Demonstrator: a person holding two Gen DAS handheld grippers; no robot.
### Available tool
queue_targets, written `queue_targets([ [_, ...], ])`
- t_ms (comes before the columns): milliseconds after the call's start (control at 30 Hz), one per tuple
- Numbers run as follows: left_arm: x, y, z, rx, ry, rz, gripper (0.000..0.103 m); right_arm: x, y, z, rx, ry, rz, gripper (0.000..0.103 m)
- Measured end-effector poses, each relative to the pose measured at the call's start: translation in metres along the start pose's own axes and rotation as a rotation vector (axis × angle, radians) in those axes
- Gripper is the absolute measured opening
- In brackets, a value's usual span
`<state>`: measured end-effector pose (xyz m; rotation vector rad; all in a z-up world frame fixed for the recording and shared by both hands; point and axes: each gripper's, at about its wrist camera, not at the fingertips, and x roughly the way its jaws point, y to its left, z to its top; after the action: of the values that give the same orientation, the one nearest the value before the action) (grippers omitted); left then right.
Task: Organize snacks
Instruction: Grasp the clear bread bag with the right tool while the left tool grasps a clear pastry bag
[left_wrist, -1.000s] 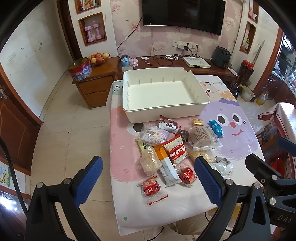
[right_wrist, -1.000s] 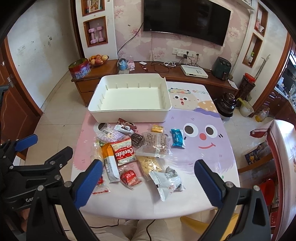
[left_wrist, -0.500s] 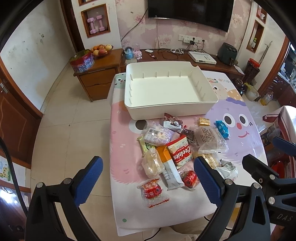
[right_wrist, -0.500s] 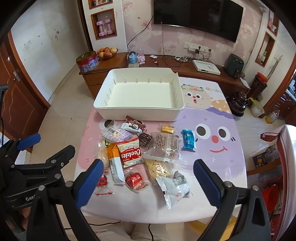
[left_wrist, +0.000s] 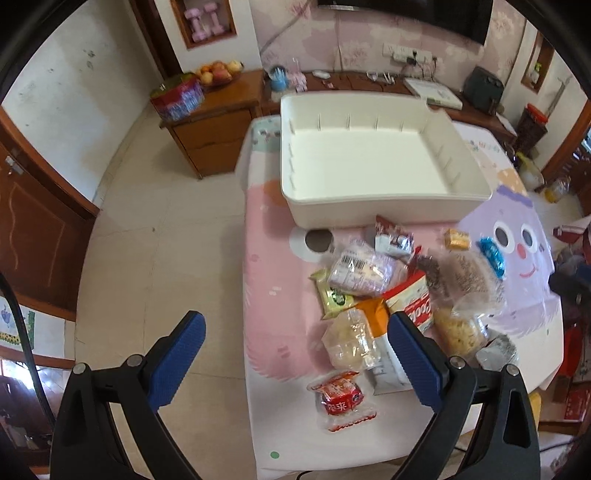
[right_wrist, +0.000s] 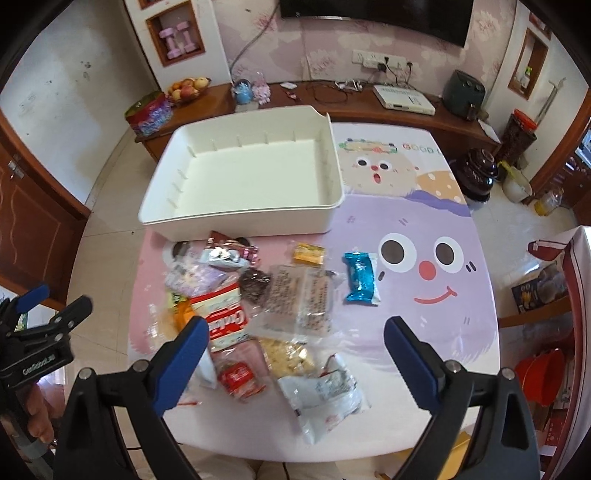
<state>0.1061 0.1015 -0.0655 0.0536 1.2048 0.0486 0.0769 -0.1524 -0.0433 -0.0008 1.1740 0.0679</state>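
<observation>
My left gripper (left_wrist: 291, 354) hangs above the near left edge of the surface (left_wrist: 266, 258), fingers (left_wrist: 177, 350) spread wide and holding nothing; the left finger sits over bare floor, the right finger (left_wrist: 413, 354) overlaps the near side of the snack pile. Between them, closest in, lies a red-printed clear packet (left_wrist: 341, 400), with a pale clear bag (left_wrist: 351, 341) just above it. Past that, a green packet (left_wrist: 332, 295), an orange wrapper (left_wrist: 371, 314) and a lilac barcode pack (left_wrist: 360, 267) overlap one another. The white bin (left_wrist: 373, 158) stands beyond the pile at the far end of the surface, nothing inside it. From the right wrist view, the left gripper shows at the far left edge, a hand (right_wrist: 37, 421) on its handle. My right gripper (right_wrist: 295, 354) hovers over the near middle of the surface, fingers (right_wrist: 184, 354) likewise wide apart and free of any item. Its left finger covers part of the red-and-white cookie box (right_wrist: 225, 323); between the fingers lie a small red packet (right_wrist: 238, 374), a yellow crumbly bag (right_wrist: 286, 356) and a white crumpled wrapper (right_wrist: 325, 395). Further off sit a large clear printed bag (right_wrist: 303, 299) and a small yellow pack (right_wrist: 308, 253); a blue wrapper (right_wrist: 360, 278) lies apart to the right, all untouched. Some motion blur on the left view.
</observation>
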Motion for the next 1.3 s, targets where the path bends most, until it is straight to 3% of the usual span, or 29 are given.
queue_targets([
  [200, 0.050, 0.009, 0.000, -0.058, 0.149, -0.066, 0.098, 0.044, -0.015, 0.017, 0.018, 0.079, 0.012, 0.096],
  [433, 0.089, -0.003, -0.010, -0.085, 0.270, -0.115, 0.098, 0.106, -0.021, 0.028, 0.041, 0.204, 0.061, 0.096],
  [833, 0.150, -0.028, -0.027, -0.111, 0.396, -0.132, 0.095, 0.174, -0.009, 0.024, 0.017, 0.369, 0.085, 0.095],
  [933, 0.162, -0.027, -0.032, -0.139, 0.415, -0.158, 0.081, 0.187, -0.006, 0.023, 0.014, 0.397, 0.086, 0.094],
  [1000, 0.171, -0.022, -0.037, -0.179, 0.433, -0.193, 0.058, 0.195, -0.005, 0.022, 0.013, 0.415, 0.089, 0.086],
  [1067, 0.179, -0.019, -0.042, -0.202, 0.455, -0.213, 0.043, 0.203, -0.004, 0.019, 0.015, 0.429, 0.093, 0.085],
  [1300, 0.181, -0.011, -0.058, -0.217, 0.423, -0.217, 0.041, 0.195, -0.006, 0.009, 0.015, 0.388, 0.107, 0.071],
])
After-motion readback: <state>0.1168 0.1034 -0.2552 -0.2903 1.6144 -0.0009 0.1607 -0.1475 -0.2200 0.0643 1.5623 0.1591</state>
